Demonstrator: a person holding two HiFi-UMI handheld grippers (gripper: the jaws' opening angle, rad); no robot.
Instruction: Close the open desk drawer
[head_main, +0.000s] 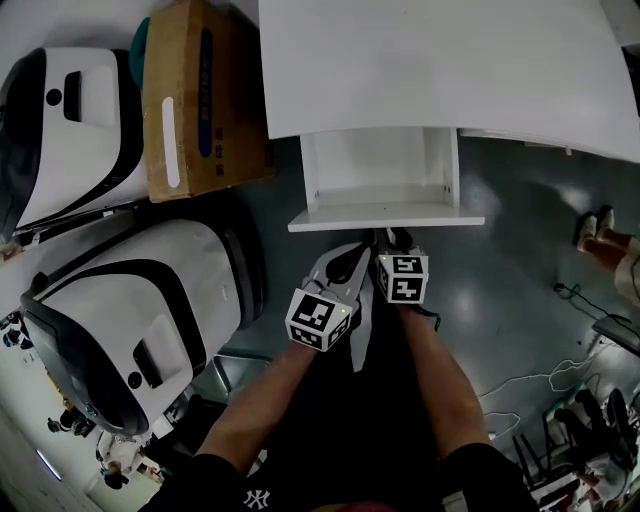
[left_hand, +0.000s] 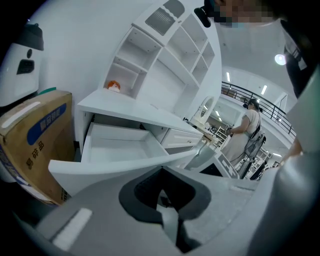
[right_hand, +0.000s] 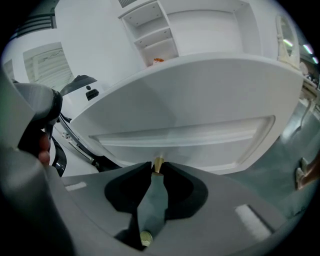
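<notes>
A cardboard box (head_main: 195, 95) stands on the floor at the far left, beside the white desk (head_main: 440, 70). The drawer (head_main: 385, 218) hangs pulled out from under the desktop, its tray bare and its front panel facing the person.

The left gripper (left_hand: 161, 171) is clenched on nothing: its two jaws meet tip to tip, with only floor showing through the hollow behind them. It sits just short of the drawer front, left of the panel's middle, tilted gently downward so its view looks over the panel's top edge into the tray. Whether its tips touch the panel cannot be told. The left forearm (head_main: 265, 400) reaches forward from the lower left and angles inward toward the drawer.

The right gripper (right_hand: 158, 167) is grasping the knob (right_hand: 158, 163), a small brass one at the middle of the drawer front. The jaws stand only a sliver apart, one tip pressed on each side of the knob. This gripper pitches more steeply down than the left, and its marker cube lies just beside the left one. The right forearm (head_main: 440, 380) runs nearly straight ahead to the panel.
</notes>
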